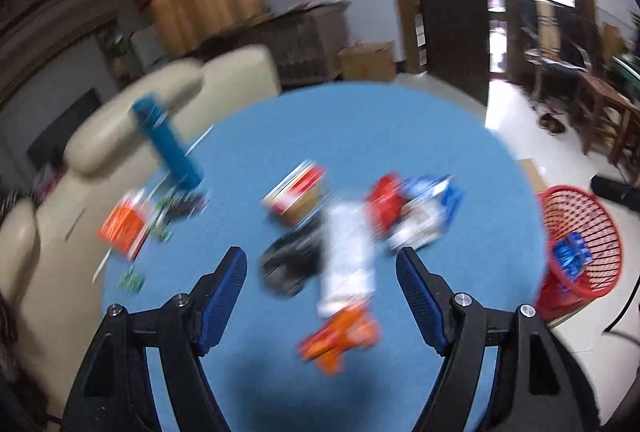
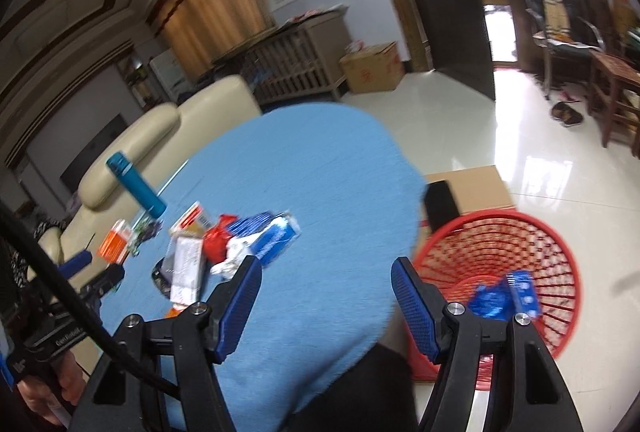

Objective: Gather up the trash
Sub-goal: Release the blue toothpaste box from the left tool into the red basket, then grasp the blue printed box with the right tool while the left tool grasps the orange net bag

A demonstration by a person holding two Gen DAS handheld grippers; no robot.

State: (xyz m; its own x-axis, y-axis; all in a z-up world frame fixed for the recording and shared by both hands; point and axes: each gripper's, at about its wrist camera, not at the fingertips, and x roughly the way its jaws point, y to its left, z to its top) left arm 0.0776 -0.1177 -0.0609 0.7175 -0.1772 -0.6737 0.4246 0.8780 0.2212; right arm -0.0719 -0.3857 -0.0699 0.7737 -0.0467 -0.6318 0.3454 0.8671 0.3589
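A round table under a blue cloth [image 1: 360, 135] carried the litter, beside a red plastic mesh basket [image 2: 532, 244] on the floor that already held blue wrappers [image 2: 500, 296]. Mid-table, a white carton with an orange end [image 1: 348, 264] looked light, stiff and crushable, best pinched across its flat sides. The left gripper [image 1: 322, 292] and the right gripper [image 2: 326, 300] both stood spread and empty.
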